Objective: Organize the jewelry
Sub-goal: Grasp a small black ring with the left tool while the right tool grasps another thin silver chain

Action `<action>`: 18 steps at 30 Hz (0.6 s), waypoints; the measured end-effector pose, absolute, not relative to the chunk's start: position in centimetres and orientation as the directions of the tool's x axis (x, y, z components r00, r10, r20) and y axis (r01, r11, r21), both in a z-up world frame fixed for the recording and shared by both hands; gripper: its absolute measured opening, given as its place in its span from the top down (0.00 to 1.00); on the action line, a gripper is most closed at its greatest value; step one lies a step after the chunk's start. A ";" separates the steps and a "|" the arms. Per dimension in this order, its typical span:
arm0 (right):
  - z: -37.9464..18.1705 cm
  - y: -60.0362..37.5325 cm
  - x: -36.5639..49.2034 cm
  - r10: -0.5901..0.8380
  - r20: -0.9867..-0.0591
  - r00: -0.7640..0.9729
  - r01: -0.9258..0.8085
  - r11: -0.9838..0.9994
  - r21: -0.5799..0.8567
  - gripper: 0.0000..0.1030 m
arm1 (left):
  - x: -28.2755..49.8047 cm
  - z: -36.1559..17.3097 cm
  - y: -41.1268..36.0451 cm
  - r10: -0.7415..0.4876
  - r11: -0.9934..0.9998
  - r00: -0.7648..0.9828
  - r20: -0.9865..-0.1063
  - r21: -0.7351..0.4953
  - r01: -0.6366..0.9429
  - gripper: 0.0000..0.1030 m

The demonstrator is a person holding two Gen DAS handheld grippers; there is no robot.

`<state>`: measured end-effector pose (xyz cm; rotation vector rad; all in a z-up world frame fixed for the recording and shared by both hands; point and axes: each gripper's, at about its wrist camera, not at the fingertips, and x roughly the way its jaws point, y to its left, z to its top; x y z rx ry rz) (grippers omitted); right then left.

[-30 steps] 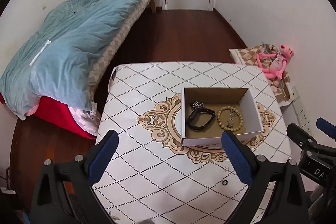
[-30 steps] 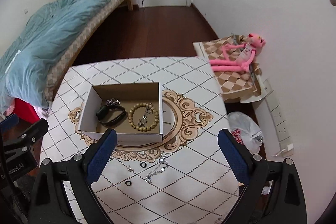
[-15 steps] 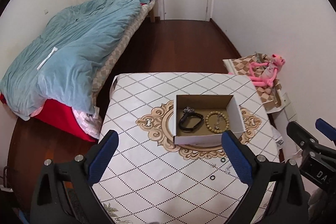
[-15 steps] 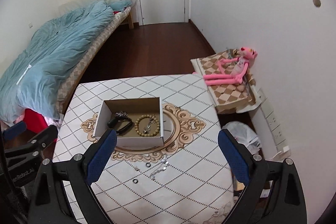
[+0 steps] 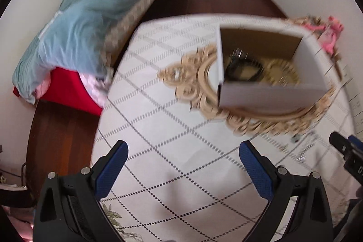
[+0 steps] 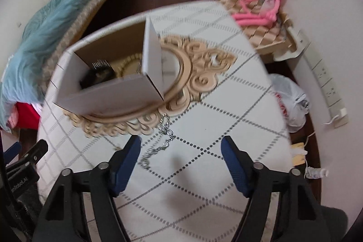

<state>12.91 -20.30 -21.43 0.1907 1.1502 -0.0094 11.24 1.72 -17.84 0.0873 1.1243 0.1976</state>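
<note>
A white cardboard box (image 5: 270,94) (image 6: 109,94) stands on the patterned table (image 5: 172,128) (image 6: 226,92); inside lie a black band (image 5: 244,68) and a bead bracelet (image 5: 283,70), both blurred. A silver chain (image 6: 158,142) lies on the cloth in front of the box, just beyond my right gripper's left fingertip. My right gripper (image 6: 181,146) hangs low over the table, its jaws closing with only bare cloth between them. My left gripper (image 5: 183,151) is open over bare cloth, left of a small ring (image 5: 295,138).
A bed with a blue quilt (image 5: 86,22) lies left of the table. A pink plush toy (image 6: 263,8) rests on a checked box at the right, with a plastic bag (image 6: 290,99) and wall sockets (image 6: 326,83) beyond the table's right edge.
Both grippers have dropped toward the table and tipped downward, so the box and chain look larger and blurred. The right gripper's fingers stand closer together than before.
</note>
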 end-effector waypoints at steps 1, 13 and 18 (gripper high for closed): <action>-22.5 -20.1 13.3 0.089 -0.911 0.403 0.099 0.985 0.140 0.32 | 11.4 -18.9 1.8 0.210 0.977 0.395 -0.894 0.178 -0.117 0.03; -25.5 -17.7 13.7 0.008 -0.899 0.438 -0.015 1.000 0.002 0.95 | 11.4 -22.2 0.1 0.161 0.987 0.330 -0.930 0.149 -0.060 0.03; -24.7 -20.7 12.1 0.022 -0.899 0.437 0.075 0.995 0.061 0.97 | 10.2 -21.8 -2.7 0.032 0.999 0.339 -0.940 0.043 0.023 0.04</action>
